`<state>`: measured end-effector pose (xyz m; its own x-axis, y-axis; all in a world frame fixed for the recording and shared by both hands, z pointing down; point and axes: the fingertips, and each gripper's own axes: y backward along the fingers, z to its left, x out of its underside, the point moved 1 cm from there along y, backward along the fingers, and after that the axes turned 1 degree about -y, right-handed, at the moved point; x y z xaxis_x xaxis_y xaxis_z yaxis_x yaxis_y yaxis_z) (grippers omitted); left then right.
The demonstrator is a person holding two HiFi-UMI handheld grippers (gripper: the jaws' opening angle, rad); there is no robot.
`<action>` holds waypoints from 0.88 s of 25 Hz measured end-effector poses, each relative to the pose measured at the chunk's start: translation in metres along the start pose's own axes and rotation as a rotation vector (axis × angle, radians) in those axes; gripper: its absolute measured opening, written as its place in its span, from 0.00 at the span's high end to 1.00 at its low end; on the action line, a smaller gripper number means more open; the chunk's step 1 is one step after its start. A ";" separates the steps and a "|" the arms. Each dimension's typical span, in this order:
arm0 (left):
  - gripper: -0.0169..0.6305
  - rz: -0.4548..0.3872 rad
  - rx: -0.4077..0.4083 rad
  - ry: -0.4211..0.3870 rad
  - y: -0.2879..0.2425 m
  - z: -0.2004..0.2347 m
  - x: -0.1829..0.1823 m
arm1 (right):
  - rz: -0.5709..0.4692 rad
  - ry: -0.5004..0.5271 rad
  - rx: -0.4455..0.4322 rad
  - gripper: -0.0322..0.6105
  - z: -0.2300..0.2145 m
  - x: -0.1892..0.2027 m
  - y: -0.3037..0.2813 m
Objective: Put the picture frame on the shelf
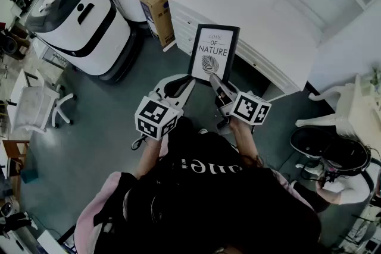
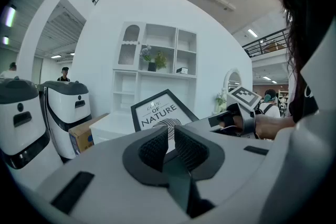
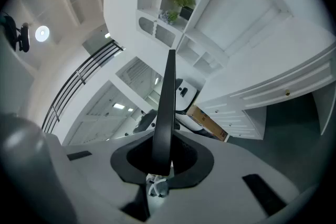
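Observation:
A black picture frame (image 1: 212,53) with a white print reading "NATURE" and a leaf hangs in the air in front of the white cabinet. My right gripper (image 1: 215,81) is shut on its lower edge; in the right gripper view the picture frame (image 3: 167,107) runs edge-on up from between the jaws. My left gripper (image 1: 186,87) is shut with nothing in it, a little left of the frame and apart from it. In the left gripper view the picture frame (image 2: 160,113) stands beyond the closed pads (image 2: 155,148). The white shelf unit (image 2: 157,63) rises behind it.
A white cabinet top (image 1: 262,21) with drawers lies ahead. A cardboard box (image 1: 165,6) leans at its left, beside two white and grey machines (image 1: 74,21). Potted plants (image 3: 181,0) sit in the shelf's upper compartments. A white chair (image 1: 36,107) is at the left and a person (image 1: 342,178) at the right.

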<state>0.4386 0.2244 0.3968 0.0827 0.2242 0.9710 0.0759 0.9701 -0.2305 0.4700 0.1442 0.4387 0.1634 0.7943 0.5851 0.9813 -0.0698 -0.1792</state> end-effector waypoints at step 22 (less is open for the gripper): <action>0.90 0.011 0.027 0.042 -0.043 0.069 -0.010 | 0.022 -0.083 -0.012 0.84 -0.024 -0.031 -0.061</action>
<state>0.3659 0.1867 0.4015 0.1255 0.2316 0.9647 0.0479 0.9698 -0.2391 0.4074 0.1095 0.4511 0.1765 0.8397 0.5135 0.9788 -0.0947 -0.1816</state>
